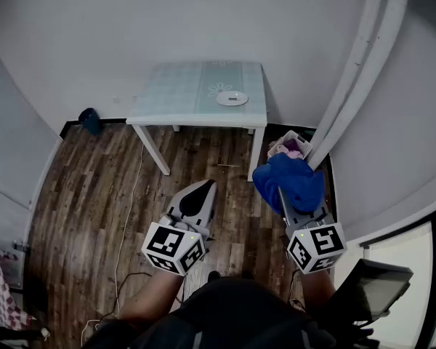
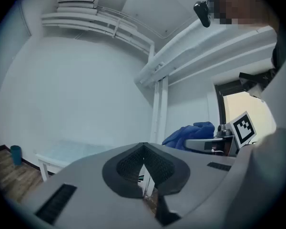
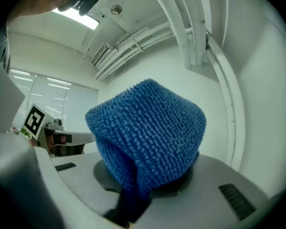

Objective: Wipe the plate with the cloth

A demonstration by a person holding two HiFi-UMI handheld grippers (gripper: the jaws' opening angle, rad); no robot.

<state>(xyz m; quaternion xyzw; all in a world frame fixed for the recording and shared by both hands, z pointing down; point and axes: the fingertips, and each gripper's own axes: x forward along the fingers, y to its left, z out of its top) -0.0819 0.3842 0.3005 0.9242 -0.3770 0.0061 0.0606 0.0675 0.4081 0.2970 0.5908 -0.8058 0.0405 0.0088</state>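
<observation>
I'm holding both grippers in the air over the wooden floor [image 1: 94, 195], short of the table [image 1: 176, 93]. The right gripper [image 1: 285, 199] is clamping the blue cloth [image 1: 291, 180]. Its fingers are closing on a fold low in the fabric, and the rest is bunching into a rounded lump over and ahead of the fingertips, covering them in the head view. The left gripper [image 1: 203, 189] is carrying nothing. Its fingers are meeting at the tips, with only a thin slit showing lower down between the pads. The cloth is sitting off to the right of the left fingers, and the two grippers are riding side by side without touching. The white plate [image 1: 232, 98] is lying well ahead of both pairs of fingers, on the pale table toward its right edge, and neither gripper is touching it. Just ahead of the right fingers, past the cloth, a white basket [image 1: 298, 136] holding something pinkish is standing on the floor beside the table leg.
</observation>
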